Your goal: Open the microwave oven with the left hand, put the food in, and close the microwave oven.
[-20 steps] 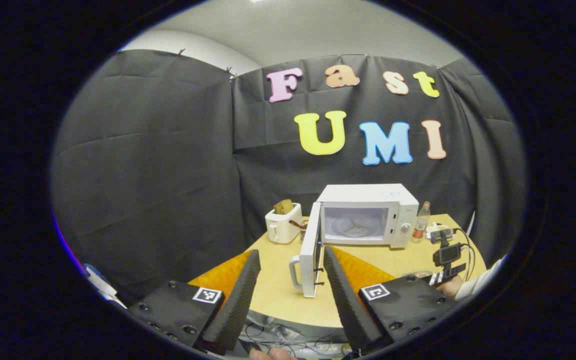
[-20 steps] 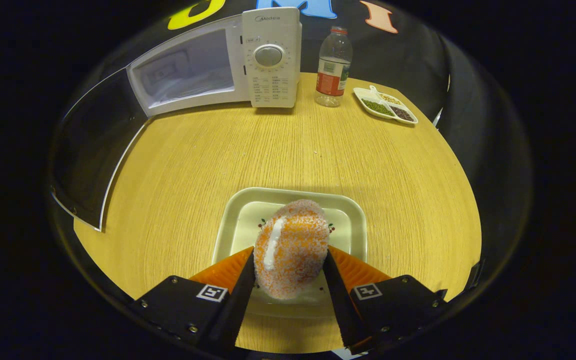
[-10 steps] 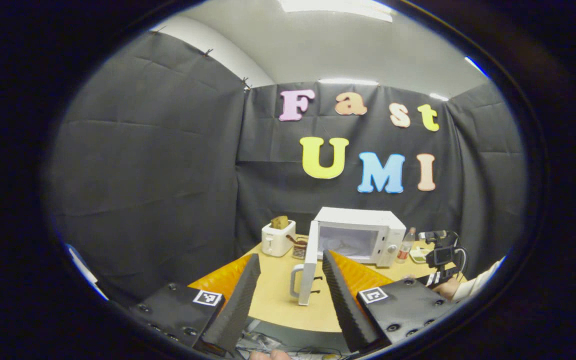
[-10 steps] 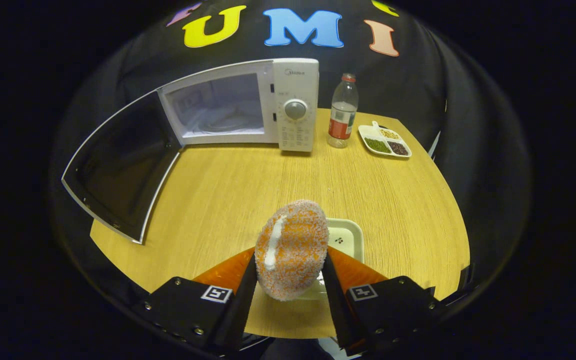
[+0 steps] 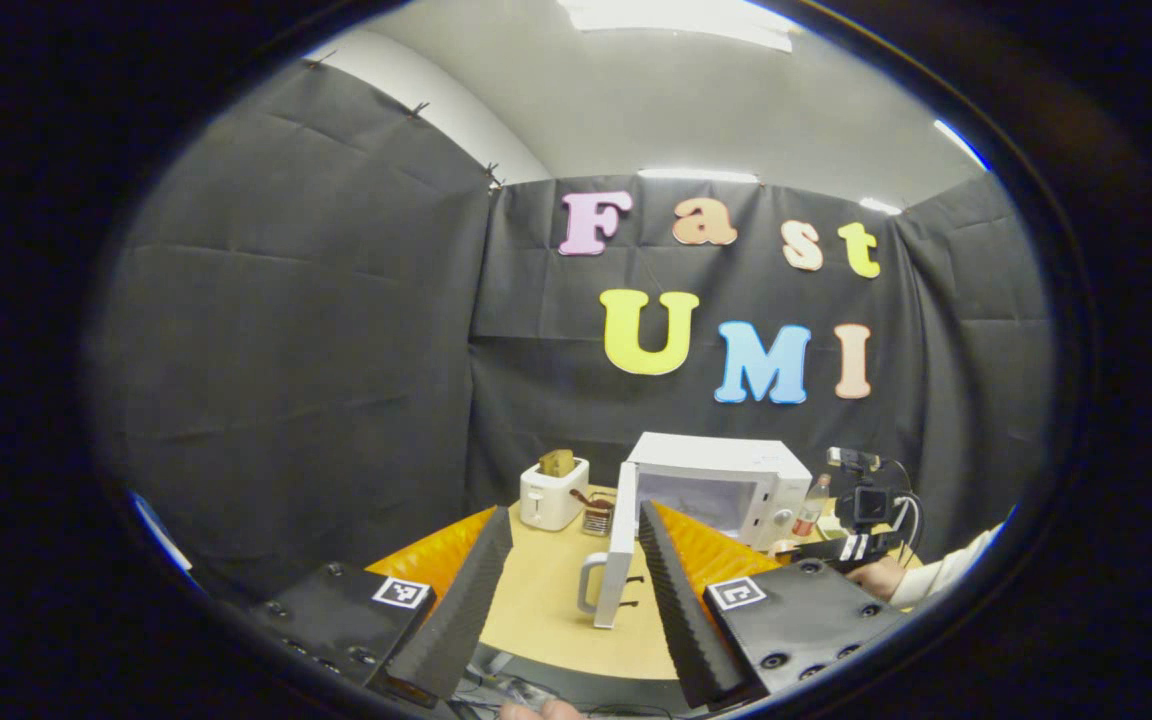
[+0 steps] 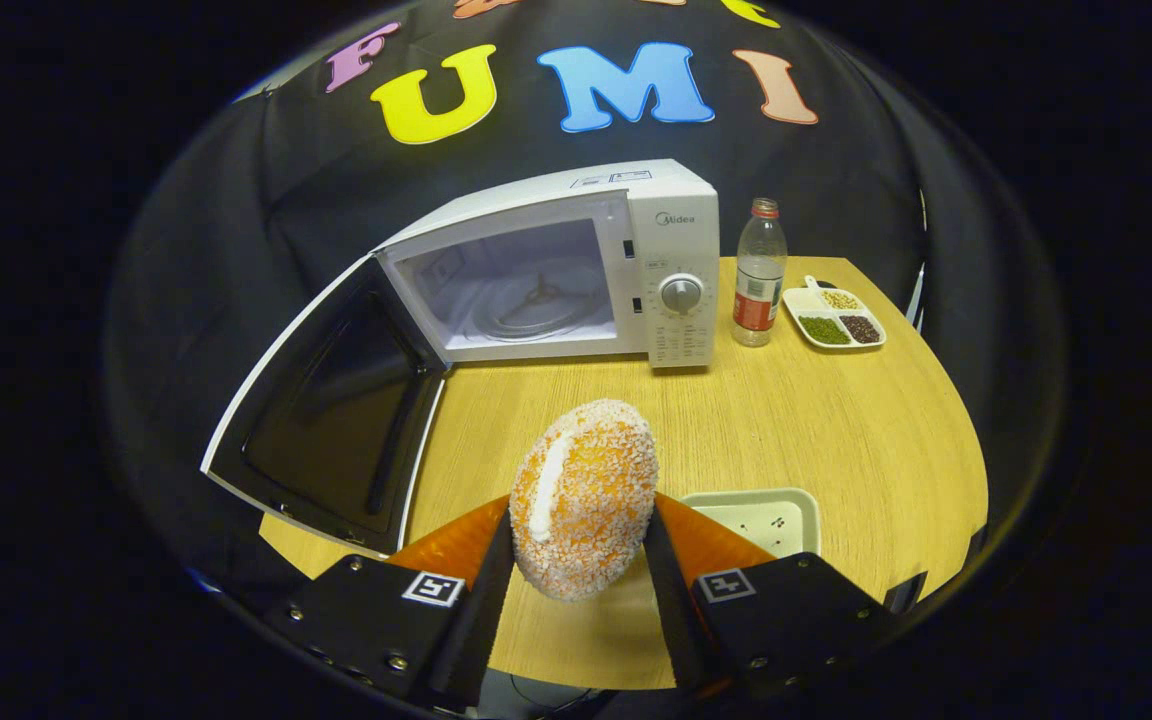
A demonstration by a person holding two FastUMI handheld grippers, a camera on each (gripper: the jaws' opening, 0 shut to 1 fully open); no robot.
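The crumbed bun (image 6: 584, 497) is pinched in the right gripper (image 6: 576, 560); best kept level and aimed at the microwave (image 6: 576, 270) turntable (image 6: 534, 305).

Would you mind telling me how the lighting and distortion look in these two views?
Left gripper view: bright ceiling lights, microwave small but sharp. Right gripper view: dimmer toward the edges, table edge bowed by the fisheye, food in the right claw crisp.

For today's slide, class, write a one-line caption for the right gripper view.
Right gripper holds an orange crumb-coated bun above the wooden table, facing the open white microwave oven.
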